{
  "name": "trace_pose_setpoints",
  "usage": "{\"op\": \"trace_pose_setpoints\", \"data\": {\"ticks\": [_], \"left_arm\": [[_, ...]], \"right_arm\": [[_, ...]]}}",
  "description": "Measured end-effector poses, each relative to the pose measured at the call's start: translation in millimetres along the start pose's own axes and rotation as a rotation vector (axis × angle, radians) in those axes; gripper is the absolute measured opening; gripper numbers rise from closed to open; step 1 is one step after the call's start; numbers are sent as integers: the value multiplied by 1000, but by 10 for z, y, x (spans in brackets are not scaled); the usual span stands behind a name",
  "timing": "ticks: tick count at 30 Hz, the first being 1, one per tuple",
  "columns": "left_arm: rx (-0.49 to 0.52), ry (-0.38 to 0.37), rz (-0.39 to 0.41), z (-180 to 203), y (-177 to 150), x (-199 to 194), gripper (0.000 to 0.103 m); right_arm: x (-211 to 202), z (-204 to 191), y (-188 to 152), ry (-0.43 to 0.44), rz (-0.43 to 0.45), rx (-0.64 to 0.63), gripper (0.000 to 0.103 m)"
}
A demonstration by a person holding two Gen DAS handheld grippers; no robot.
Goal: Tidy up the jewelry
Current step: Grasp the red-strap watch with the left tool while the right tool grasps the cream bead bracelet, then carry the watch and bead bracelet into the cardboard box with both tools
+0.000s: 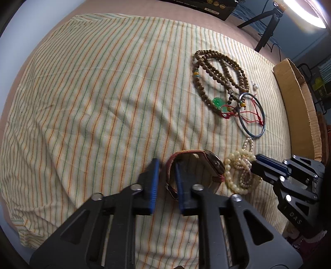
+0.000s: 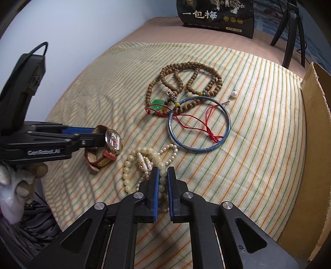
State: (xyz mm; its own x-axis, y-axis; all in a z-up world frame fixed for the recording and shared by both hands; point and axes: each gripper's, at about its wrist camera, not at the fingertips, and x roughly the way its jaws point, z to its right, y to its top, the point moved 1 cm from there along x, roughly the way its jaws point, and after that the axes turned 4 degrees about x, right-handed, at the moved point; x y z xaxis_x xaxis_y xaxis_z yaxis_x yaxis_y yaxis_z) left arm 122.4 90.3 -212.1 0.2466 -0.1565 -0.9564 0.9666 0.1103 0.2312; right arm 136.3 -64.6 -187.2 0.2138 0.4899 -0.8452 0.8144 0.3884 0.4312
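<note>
A watch point(image 1: 215, 163) point(image 2: 113, 141) with a brown-red strap lies on the striped cloth point(image 1: 103, 82). My left gripper point(image 1: 167, 165) point(image 2: 99, 135) is shut on its strap, one finger inside the strap loop and one outside. Right of the watch is a tangle of cream beads point(image 1: 238, 163) point(image 2: 144, 153) with a thin pearl strand. My right gripper point(image 2: 163, 169) point(image 1: 255, 162) is shut on the near end of those beads, which show between its blue pads. Farther back lie a brown wooden bead necklace point(image 1: 219, 68) point(image 2: 186, 68), a green pendant point(image 1: 217, 101) point(image 2: 157, 102) on red cord, and a blue bangle point(image 1: 255, 136) point(image 2: 198, 149).
A loose pearl point(image 1: 256, 86) point(image 2: 233, 94) sits beyond the bangle. A cardboard box wall point(image 1: 298, 103) point(image 2: 314, 144) borders the cloth's right side. A black bag point(image 2: 217, 14) and a tripod point(image 2: 291, 31) stand at the back. A gloved hand point(image 2: 12, 175) holds the left gripper.
</note>
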Motion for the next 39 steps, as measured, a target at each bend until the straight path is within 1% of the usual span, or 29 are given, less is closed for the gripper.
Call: {"op": "trace_pose_setpoints", "data": {"ticks": [1,7,10,19,24,30,34,39], "left_arm": [[-7,-7,0,-26,8,-4,6],[-8,-13,13,-164,23,-77,3],[0,-1,41,-169,18,-186,3],[7,-3,131,-73,57,-447,3],[-6,-18,188,-45,69,-639,3],[7,-39,251,161,120,-817,3],[15,-66,271,308,135,-902,3],[60,-101,301,642,162,-973,3]], "right_arm": [[-48,16,-22,1,3,-5,6],[-215,-108,-36,2,42,-29,6],[-298,-136,-11,11,63,-31,6],[-484,-155,-16,17,104,-47,6],[-630,-146,-17,21,135,-51,6],[-841,-103,-3,0,187,-52,6],[-971,-42,-16,-20,219,-43,6],[-1208,133,-49,-54,278,-11,6]]}}
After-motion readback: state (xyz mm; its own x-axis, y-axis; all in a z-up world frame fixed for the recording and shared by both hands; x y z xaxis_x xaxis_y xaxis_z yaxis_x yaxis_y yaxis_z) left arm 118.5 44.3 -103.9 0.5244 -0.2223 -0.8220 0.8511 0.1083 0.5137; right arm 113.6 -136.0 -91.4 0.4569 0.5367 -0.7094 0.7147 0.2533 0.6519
